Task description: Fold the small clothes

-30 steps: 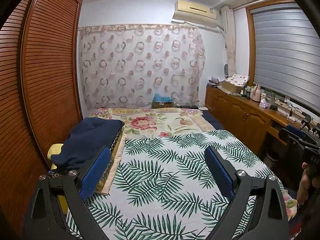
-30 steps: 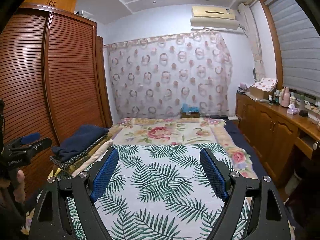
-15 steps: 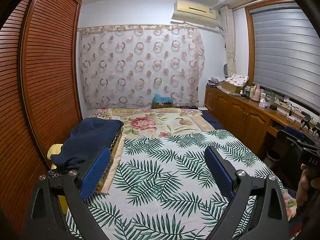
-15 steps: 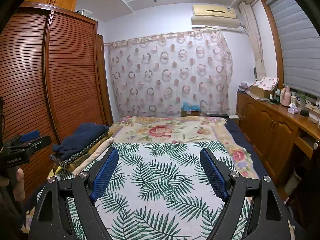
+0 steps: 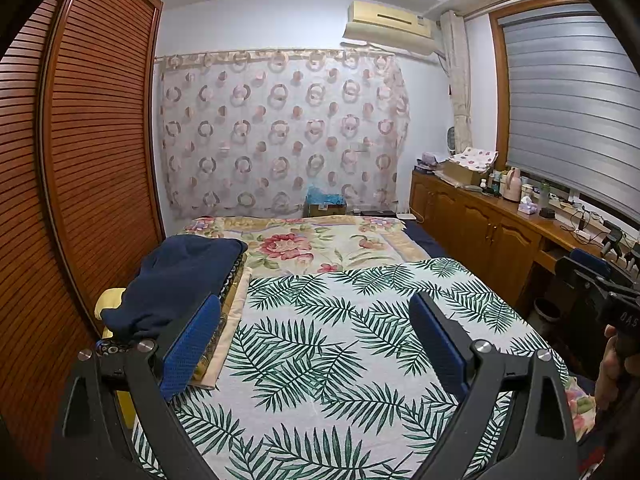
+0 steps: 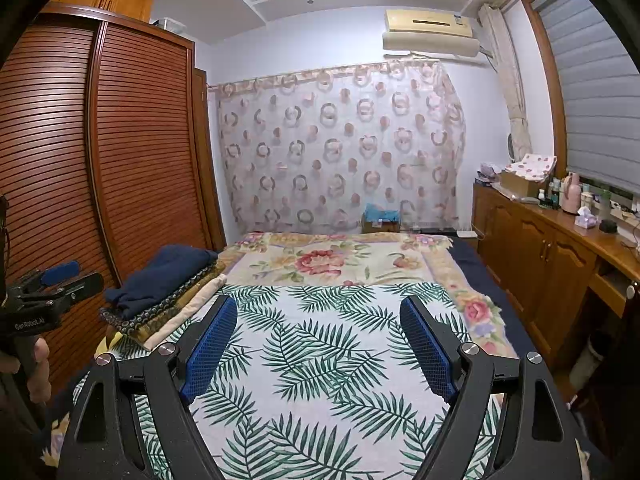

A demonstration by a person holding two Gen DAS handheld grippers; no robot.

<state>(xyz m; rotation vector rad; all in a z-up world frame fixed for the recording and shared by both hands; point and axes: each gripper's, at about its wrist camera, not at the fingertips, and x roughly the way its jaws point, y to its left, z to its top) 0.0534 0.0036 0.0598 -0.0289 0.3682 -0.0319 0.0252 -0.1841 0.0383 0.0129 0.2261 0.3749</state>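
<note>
A stack of folded clothes with a dark navy garment (image 5: 176, 284) on top lies at the left edge of the bed; it also shows in the right wrist view (image 6: 160, 280). Under it lie a patterned dark piece (image 6: 160, 312) and a cream piece (image 6: 188, 312). My left gripper (image 5: 316, 320) is open and empty, held above the palm-leaf sheet (image 5: 340, 360), its left finger close to the stack. My right gripper (image 6: 320, 320) is open and empty above the same sheet (image 6: 320, 380). Each gripper shows at the edge of the other's view, the right one (image 5: 600, 292) and the left one (image 6: 52, 292).
A floral blanket (image 5: 312, 244) covers the far half of the bed. A slatted wooden wardrobe (image 5: 88, 168) stands on the left. A wooden cabinet (image 5: 480, 236) with bottles and boxes runs along the right wall. A curtain (image 5: 280, 132) hangs behind the bed.
Both views have tilted slightly upward and shifted a little. Both grippers stay open and empty. The clothes have not moved.
</note>
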